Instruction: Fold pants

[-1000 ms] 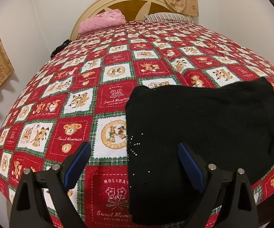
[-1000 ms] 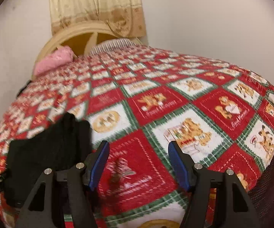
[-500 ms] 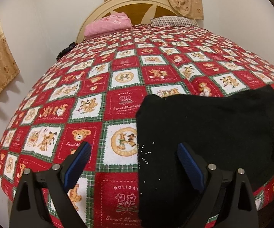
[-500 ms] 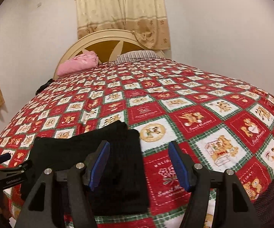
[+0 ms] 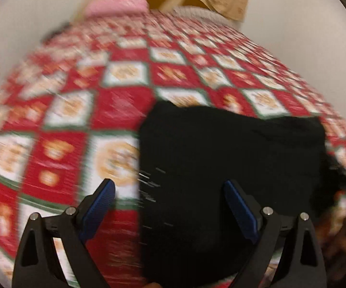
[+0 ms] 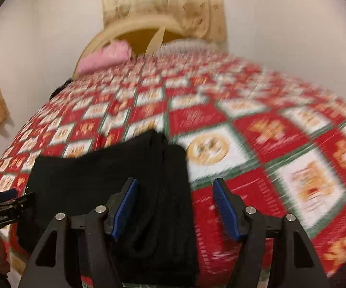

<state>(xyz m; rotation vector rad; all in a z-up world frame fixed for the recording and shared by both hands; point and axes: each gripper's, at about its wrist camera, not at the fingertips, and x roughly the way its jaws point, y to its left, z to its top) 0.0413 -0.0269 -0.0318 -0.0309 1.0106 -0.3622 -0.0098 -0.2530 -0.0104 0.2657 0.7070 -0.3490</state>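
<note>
Left wrist view, blurred: black pants (image 5: 230,168) folded into a flat block on the red patchwork quilt (image 5: 115,110), near the foot edge of the bed. Left claw (image 5: 168,189) spread wide just above the pants' left edge, one blue pad (image 5: 98,204) over quilt, the other (image 5: 240,211) over black cloth, pinching nothing. Small white specks on the pants close to that edge. Right wrist view, also blurred: same pants (image 6: 105,182) lying flat, layered fold along their right side. Right claw (image 6: 175,192) spread over that right edge, left pad (image 6: 125,206) above the pants, right pad (image 6: 225,211) above quilt (image 6: 281,144), empty. Left claw (image 6: 4,199) at the pants' far left side. Beyond the pants, at the head of the bed: pink pillow (image 6: 105,57), cream headboard (image 6: 134,28), beige curtain (image 6: 163,2).
</note>
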